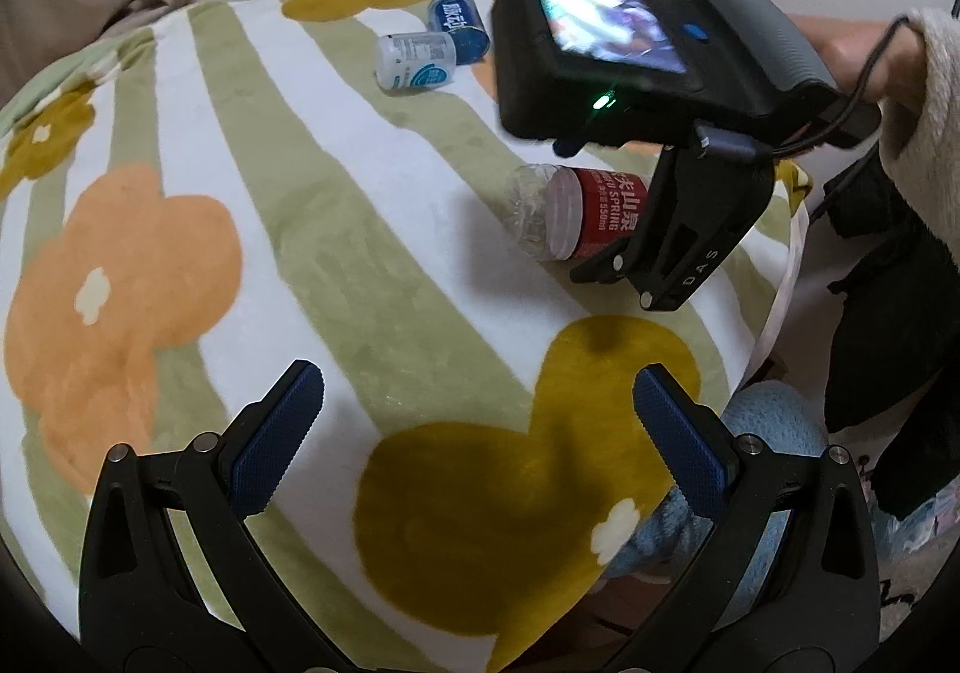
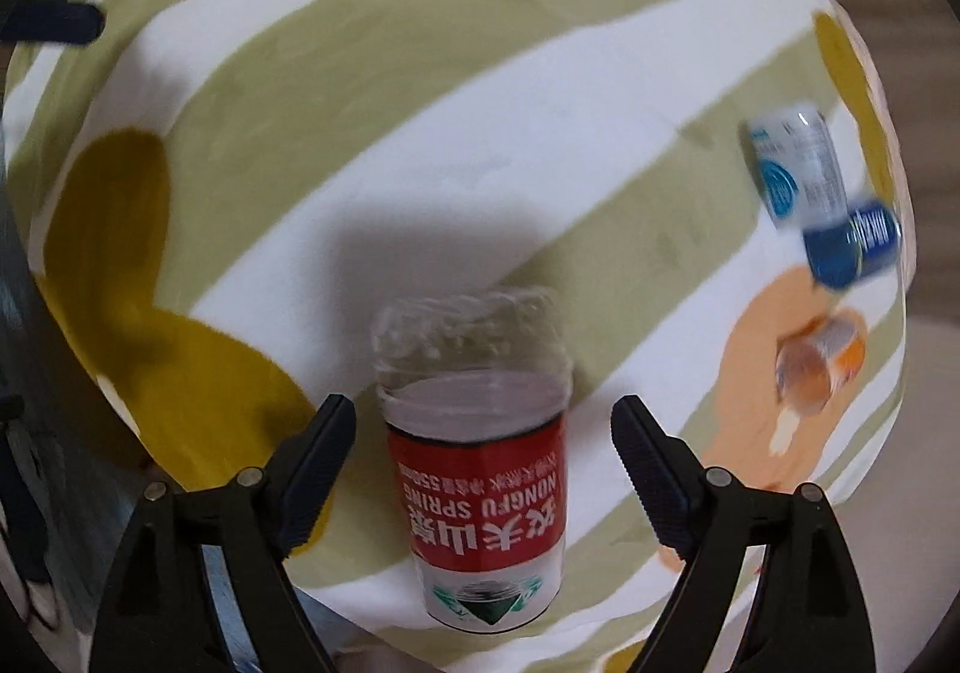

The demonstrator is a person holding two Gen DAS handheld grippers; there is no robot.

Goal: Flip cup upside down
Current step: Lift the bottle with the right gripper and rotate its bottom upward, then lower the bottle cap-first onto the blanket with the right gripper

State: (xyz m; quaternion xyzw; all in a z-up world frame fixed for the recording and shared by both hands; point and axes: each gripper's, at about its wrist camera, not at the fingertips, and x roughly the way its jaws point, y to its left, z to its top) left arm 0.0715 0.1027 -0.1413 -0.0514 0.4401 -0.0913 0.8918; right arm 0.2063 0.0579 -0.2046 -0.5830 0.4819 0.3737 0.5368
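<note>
Lying on the blanket (image 2: 480,144): cup (image 2: 480,469) | right hand-held gripper (image 2: 483,463) wide, straddling it, untouched | left hand-held gripper (image 1: 480,421) wide, empty

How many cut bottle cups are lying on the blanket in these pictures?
4. The red-label cup lies between the right gripper fingers. The white-blue cup and dark blue cup touch near the far edge. The orange cup lies beside them. Others may be hidden.

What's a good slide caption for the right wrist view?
Open right gripper straddling the red-labelled cup lying on the striped flower blanket.
</note>
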